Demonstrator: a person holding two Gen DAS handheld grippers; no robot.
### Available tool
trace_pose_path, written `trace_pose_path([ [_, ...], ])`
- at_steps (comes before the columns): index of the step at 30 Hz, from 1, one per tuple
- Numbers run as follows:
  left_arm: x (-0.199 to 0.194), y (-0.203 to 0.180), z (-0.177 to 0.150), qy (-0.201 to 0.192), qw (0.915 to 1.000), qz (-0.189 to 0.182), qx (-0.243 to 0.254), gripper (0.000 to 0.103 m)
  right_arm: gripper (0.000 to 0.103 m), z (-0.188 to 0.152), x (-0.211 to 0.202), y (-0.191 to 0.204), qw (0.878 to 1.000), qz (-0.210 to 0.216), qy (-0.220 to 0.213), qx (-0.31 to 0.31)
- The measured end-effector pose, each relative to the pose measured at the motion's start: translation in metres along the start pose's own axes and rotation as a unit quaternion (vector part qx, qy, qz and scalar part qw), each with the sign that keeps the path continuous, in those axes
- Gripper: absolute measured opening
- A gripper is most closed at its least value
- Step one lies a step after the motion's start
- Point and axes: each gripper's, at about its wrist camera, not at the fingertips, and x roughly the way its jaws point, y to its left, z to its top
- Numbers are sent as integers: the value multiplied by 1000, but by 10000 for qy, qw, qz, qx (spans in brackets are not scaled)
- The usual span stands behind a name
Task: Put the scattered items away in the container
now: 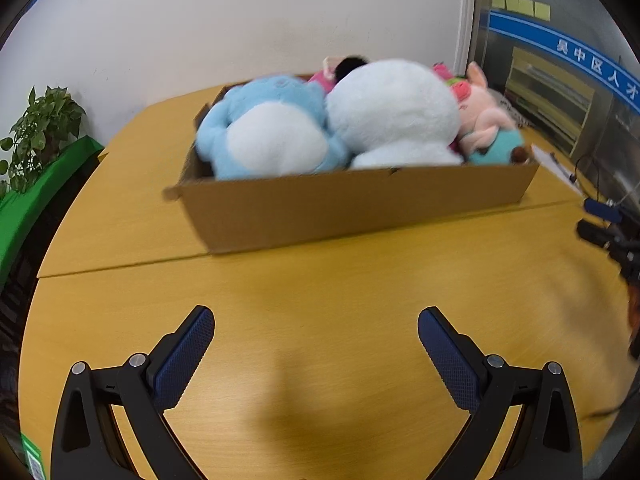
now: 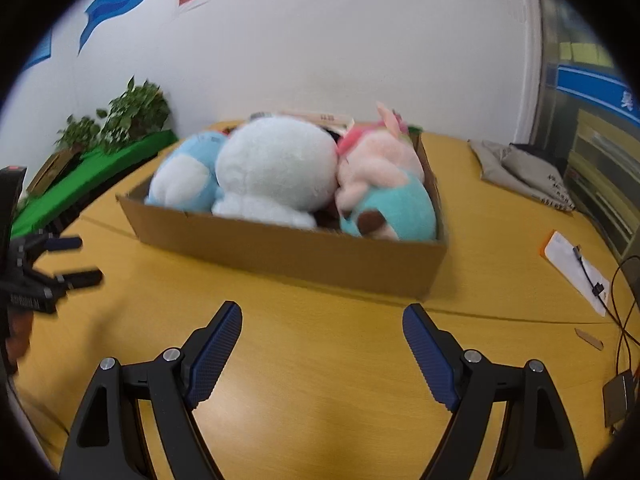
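Observation:
A shallow cardboard box (image 1: 352, 208) (image 2: 304, 256) stands on the wooden table (image 1: 320, 300) (image 2: 320, 360), packed with plush toys: a blue-and-white one (image 1: 272, 132) (image 2: 188, 176), a big white one (image 1: 396, 108) (image 2: 272, 168), a pink one (image 1: 480, 108) (image 2: 380, 164) and a teal one (image 1: 496, 148) (image 2: 400, 208). My left gripper (image 1: 316, 320) is open and empty over bare table in front of the box. My right gripper (image 2: 322, 316) is open and empty, also short of the box. Each gripper shows at the edge of the other's view (image 1: 608, 228) (image 2: 48, 264).
A potted plant on a green ledge (image 1: 40, 132) (image 2: 132, 116) stands left of the table. A grey cloth bag (image 2: 520, 172), a clipboard with papers (image 2: 576, 272), cables (image 2: 624, 320) and a small wooden stick (image 2: 588, 338) lie on the right side. A white wall runs behind.

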Motion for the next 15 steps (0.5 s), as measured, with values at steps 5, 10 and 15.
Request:
trace_pose_path([
  [5,35,55,-33,529,9984,41,171,103,83,-37,22,-62,9976,-149,670,-131],
  [10,40,92,-48,488,9979,-282,304,103,83,-66,36,-92,9904,43,1242,-611],
  [15,42,109,-49,327,9945,-675,728,103,96,-73,33,-107,9893,528,1092,-807],
])
